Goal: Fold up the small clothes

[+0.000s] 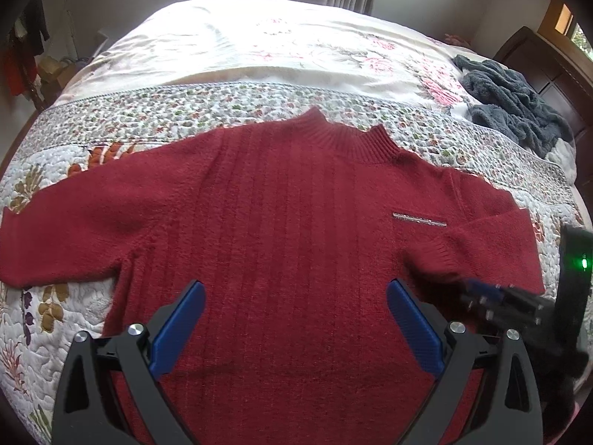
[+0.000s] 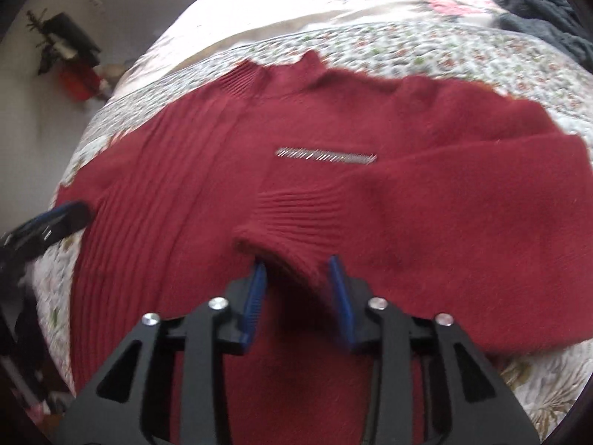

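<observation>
- Left wrist view: the left tongs [image 1: 295, 291] hang spread wide, grasping nothing, over the lower middle of the red sweater [image 1: 267, 222], which lies flat on the quilt [image 1: 55, 307], collar away from the tongs. If they come down where they are, they would pinch a lump of the front panel rather than an edge, I'd say, and rumple it.
- The far sleeve [image 1: 59, 233], out left of the tongs, is not yet folded. A one-sided pull could drag the whole sweater across the quilt.
- Right wrist view: the right tongs [image 2: 298, 263] stand parted around the ribbed cuff [image 2: 292, 222] of the folded-over sleeve, whose bottom edge sags between the tips. I cannot tell whether the pads press it; it looks loose.
- Lifting away now might snag the knit and undo the fold.
- The picture is smeared, suggesting haste.
- The gray blanket [image 2: 537, 3] lies well beyond, no trouble.
</observation>
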The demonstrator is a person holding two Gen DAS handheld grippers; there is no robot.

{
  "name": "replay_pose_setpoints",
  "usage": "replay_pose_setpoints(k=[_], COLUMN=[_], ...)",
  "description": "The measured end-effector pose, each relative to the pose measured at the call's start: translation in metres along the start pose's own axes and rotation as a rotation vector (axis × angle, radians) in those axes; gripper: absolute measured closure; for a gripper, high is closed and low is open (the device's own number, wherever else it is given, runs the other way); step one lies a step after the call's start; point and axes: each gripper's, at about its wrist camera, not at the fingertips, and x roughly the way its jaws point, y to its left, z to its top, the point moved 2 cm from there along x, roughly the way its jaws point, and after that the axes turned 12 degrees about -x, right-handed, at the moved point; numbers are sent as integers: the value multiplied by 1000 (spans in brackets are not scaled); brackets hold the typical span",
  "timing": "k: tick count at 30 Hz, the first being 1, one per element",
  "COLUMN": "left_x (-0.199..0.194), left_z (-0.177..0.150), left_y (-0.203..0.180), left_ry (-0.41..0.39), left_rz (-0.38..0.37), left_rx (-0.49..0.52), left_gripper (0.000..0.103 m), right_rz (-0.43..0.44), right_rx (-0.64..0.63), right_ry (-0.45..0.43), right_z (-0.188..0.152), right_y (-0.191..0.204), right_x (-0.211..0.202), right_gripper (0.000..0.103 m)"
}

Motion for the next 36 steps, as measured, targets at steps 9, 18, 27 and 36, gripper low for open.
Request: replay_pose_setpoints(k=[9, 18, 27, 36], left_x=[33, 99, 74, 16], left_z=[-15, -30, -14, 42], left_y=[-49, -94, -98, -44], left_ry=[202, 456, 292, 74], left_rz=[-200, -324, -317, -274], left_rx=[-56, -217, -178, -146], left_gripper=[6, 49, 87, 87], right_rz=[45, -45, -88, -33], right_rx=[151, 254, 290, 383], right_ry=[-110, -138, -139, -172], right_z=[-47, -99, -116, -95], right_y=[-41, -83, -102, -121], right_x=[-71, -109, -114, -118], right_gripper=[65, 62, 62, 59])
